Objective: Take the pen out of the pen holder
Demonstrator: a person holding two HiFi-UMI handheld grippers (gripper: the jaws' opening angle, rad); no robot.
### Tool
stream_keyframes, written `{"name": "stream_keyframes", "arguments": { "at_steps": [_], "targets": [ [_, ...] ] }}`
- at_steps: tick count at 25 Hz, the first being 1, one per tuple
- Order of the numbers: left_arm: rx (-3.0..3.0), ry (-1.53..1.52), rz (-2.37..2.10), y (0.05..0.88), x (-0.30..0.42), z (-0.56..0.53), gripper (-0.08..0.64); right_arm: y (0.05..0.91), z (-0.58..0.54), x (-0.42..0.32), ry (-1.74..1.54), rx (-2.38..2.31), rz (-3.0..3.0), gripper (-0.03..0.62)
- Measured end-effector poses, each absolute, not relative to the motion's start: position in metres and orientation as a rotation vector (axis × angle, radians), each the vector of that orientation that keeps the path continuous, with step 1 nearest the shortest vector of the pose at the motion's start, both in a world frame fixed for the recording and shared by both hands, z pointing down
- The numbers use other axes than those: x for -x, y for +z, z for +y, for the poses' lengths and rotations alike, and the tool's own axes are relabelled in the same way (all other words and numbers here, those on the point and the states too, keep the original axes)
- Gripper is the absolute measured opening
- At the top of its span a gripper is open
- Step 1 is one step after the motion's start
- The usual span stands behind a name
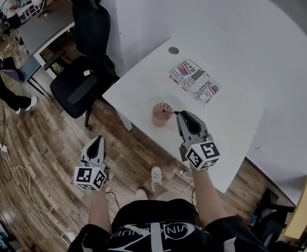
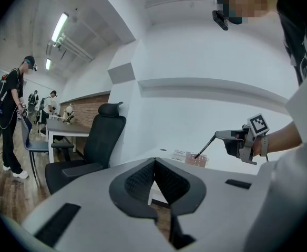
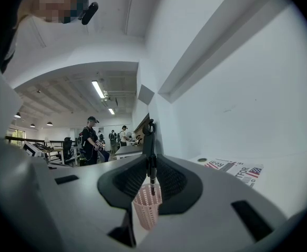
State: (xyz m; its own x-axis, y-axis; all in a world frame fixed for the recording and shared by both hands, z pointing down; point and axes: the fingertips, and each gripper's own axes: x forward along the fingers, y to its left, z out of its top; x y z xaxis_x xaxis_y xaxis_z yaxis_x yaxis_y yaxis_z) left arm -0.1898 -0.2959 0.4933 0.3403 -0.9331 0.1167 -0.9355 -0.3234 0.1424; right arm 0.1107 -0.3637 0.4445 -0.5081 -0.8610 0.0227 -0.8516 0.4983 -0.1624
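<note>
A pink mesh pen holder [image 1: 161, 114] stands near the front edge of the white table [image 1: 237, 114]. My right gripper [image 1: 180, 114] is just right of the holder and is shut on a dark pen [image 1: 170, 111]. In the right gripper view the pen [image 3: 151, 167] stands upright between the jaws, its lower tip at the mouth of the holder [image 3: 146, 210]. The left gripper view shows the pen [image 2: 206, 146] slanting down from the right gripper [image 2: 220, 135] to the holder [image 2: 197, 160]. My left gripper [image 1: 96, 150] hangs over the floor, left of the table, shut and holding nothing.
A printed leaflet [image 1: 194, 82] with flags lies behind the holder, and a small round grey cap [image 1: 173, 50] sits further back. A black office chair [image 1: 88, 62] stands at the table's left corner. People stand at desks far left. A cable [image 1: 22, 177] lies on the wooden floor.
</note>
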Motion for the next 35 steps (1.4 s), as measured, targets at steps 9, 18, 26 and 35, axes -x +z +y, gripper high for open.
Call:
{"name": "stream_keyframes", "arguments": {
  "at_steps": [9,18,26,35],
  "targets": [
    [-2.449,0.017,-1.703,0.483,0.187,-0.294,0.015,0.430,-0.356,-0.119,-0.193,1.553,2.636,0.064],
    [-2.472,0.006,-1.710,0.471,0.190,-0.291,0.015,0.417,-0.345,-0.131,-0.158,1.599,2.606,0.064],
    [-2.483,-0.004,-1.714,0.463,0.192,-0.288,0.015,0.416,-0.332,-0.145,-0.146,1.653,2.591,0.064],
    [-2.505,0.015,-1.704,0.460,0.188,-0.283,0.015,0.426,-0.317,-0.157,-0.163,1.705,2.590,0.063]
  ]
}}
